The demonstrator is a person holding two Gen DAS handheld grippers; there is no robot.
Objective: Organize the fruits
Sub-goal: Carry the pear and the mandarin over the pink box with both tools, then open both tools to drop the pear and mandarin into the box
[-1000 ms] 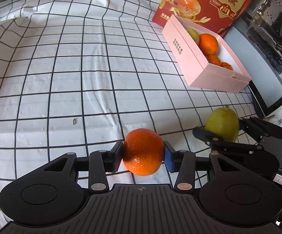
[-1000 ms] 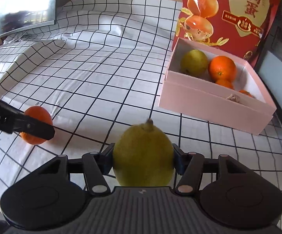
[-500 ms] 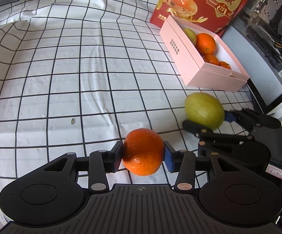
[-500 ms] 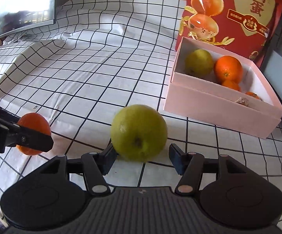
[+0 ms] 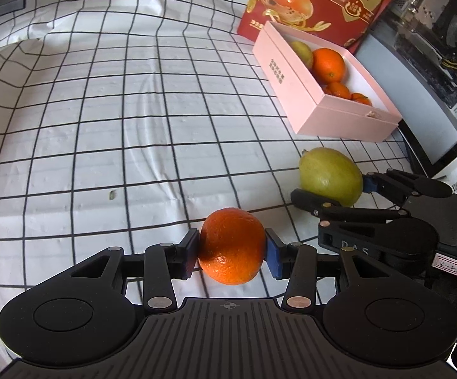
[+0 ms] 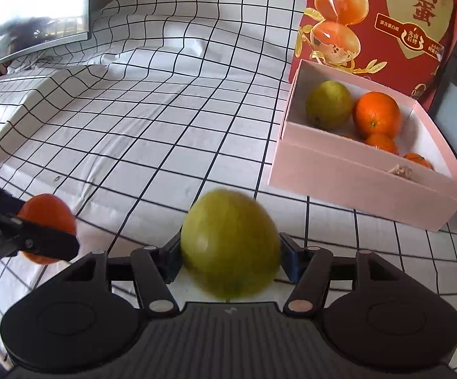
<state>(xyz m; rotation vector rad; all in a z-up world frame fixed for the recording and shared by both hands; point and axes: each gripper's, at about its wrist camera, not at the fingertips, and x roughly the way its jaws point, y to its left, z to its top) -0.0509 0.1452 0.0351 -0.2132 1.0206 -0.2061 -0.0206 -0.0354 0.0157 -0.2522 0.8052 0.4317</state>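
Observation:
My left gripper [image 5: 232, 252] is shut on an orange [image 5: 231, 240] just above the checked cloth. To its right, my right gripper [image 6: 231, 259] has a yellow-green fruit [image 6: 228, 240] between its jaws, which are closing; both pads touch its sides, and the fruit is blurred. The left wrist view shows the same fruit [image 5: 329, 180] lying on its side between the right fingers [image 5: 316, 203]. An open pink box [image 6: 354, 189] stands ahead on the right, holding a second green fruit [image 6: 329, 104], a large orange [image 6: 376, 113] and small oranges.
A red printed bag [image 6: 386, 15] stands upright behind the pink box. A monitor [image 6: 29, 9] sits at the far left, and a computer case [image 5: 433, 31] at the right edge. The black-and-white checked cloth [image 5: 102, 110] lies wrinkled over the table.
The yellow-green fruit was held upright, then slipped forward out of the right jaws and turned over; now it sits between them again. The left gripper and its orange have stayed put.

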